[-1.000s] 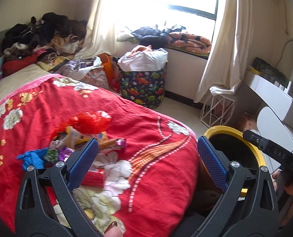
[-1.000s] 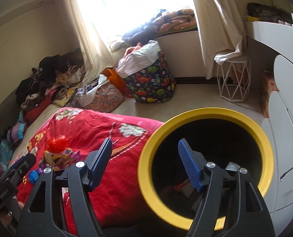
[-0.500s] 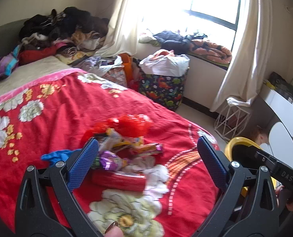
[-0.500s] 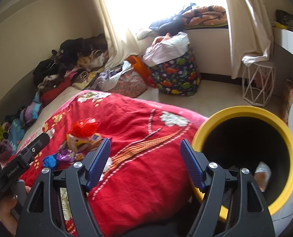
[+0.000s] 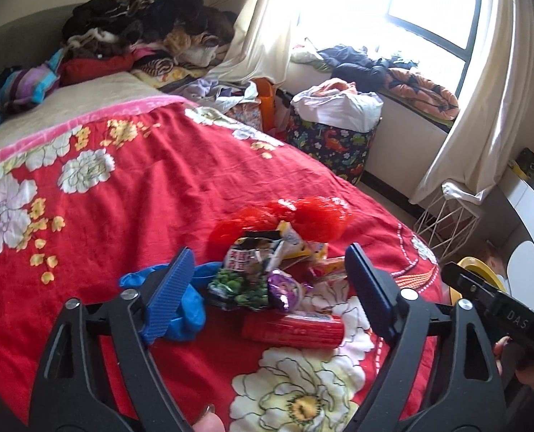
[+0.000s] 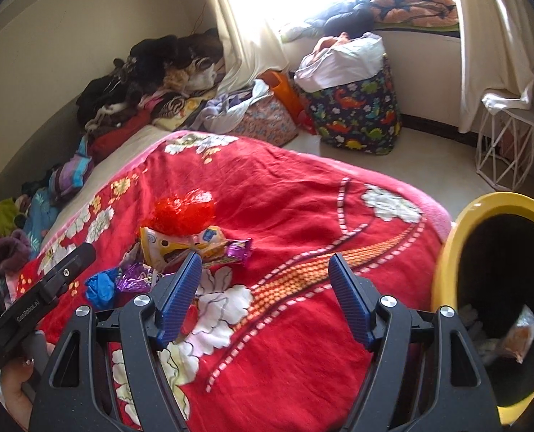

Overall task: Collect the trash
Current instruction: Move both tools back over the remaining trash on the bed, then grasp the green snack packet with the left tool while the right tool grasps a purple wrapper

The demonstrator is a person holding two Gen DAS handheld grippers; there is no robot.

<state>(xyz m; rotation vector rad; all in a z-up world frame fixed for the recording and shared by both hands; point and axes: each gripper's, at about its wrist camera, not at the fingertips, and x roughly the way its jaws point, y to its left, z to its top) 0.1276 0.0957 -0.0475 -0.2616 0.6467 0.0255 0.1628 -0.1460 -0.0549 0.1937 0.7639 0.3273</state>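
A heap of trash lies on the red flowered blanket [image 5: 151, 187]: a crumpled red plastic bag [image 5: 303, 219], snack wrappers [image 5: 248, 270], a red tube pack [image 5: 292, 327] and a blue glove [image 5: 189, 309]. My left gripper [image 5: 270, 288] hovers just in front of the heap. Its jaws are closing, with the wrappers seen between them but the pads not touching anything. My right gripper [image 6: 265, 298] stands open over bare blanket, to the right of the heap [image 6: 180, 241]. The yellow-rimmed black bin [image 6: 447, 270] stands at the bed's right edge with some trash inside.
A dinosaur-print hamper [image 6: 357, 115] and a white wire stool [image 6: 504, 151] stand on the floor beyond the bed. Piled clothes [image 5: 140, 39] fill the bed's far end. White furniture [image 5: 529, 216] is on the right. A hand [image 6: 14, 392] holds the left gripper.
Both views have swung left, away from the bin and toward the trash heap, which is now closer. The left gripper's jaws have narrowed.
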